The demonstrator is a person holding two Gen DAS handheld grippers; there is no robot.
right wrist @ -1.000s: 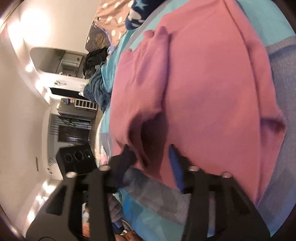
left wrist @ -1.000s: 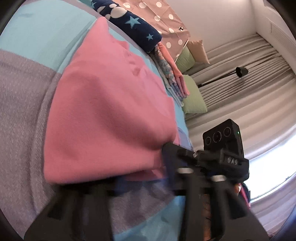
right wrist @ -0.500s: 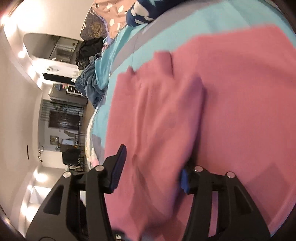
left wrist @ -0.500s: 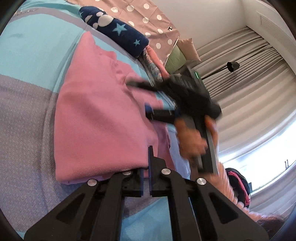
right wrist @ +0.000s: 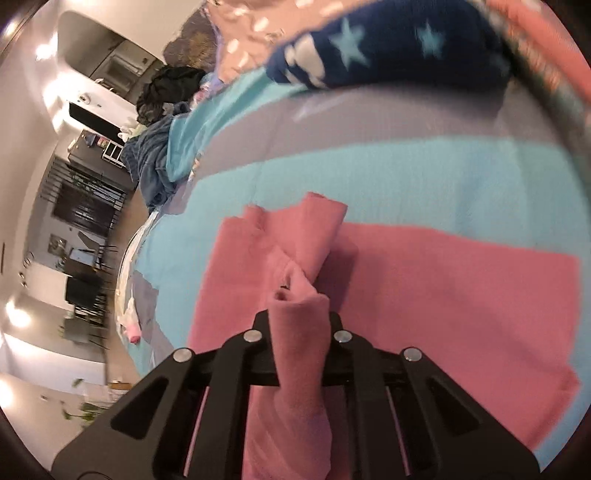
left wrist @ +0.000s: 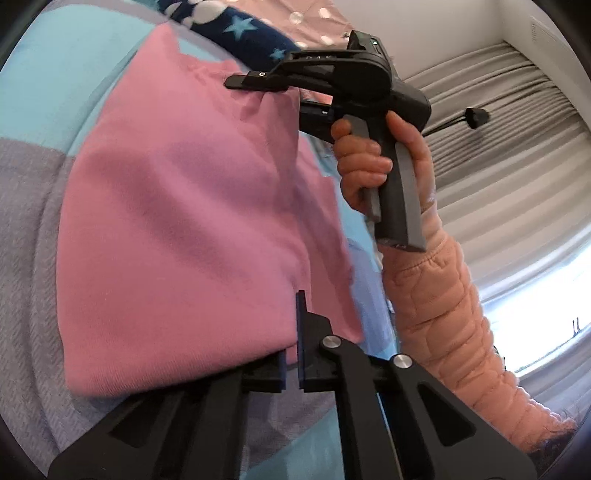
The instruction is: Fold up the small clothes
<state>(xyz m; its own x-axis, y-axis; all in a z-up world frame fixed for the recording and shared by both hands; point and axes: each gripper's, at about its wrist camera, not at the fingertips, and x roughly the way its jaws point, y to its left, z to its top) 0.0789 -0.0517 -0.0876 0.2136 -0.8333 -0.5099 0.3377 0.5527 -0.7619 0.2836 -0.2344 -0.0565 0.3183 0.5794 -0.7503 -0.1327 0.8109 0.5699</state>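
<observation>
A pink garment (left wrist: 177, 221) lies spread on the teal and grey bedspread (left wrist: 44, 85). At its near hem my left gripper (left wrist: 291, 332) is shut, with a thin edge of the pink cloth between the pads. In the left wrist view my right gripper (left wrist: 251, 83) sits at the garment's far side, held by a hand in a peach quilted sleeve (left wrist: 436, 306). Its jaws are closing on a bunched fold of cloth. In the right wrist view that fold stands up between the fingers of the right gripper (right wrist: 299, 319), and the rest of the garment (right wrist: 443, 295) lies flat beyond.
A navy cloth with stars (left wrist: 251, 33) (right wrist: 388, 48) and a pink polka-dot pillow (left wrist: 314, 14) lie just past the garment. Grey curtains (left wrist: 498, 147) hang on the right. Dark blue clothes (right wrist: 151, 162) are piled at the bed's far edge.
My right gripper went from the near edge across the garment to its far side, closed on a fold and raised it. The left gripper stayed at the near hem.
</observation>
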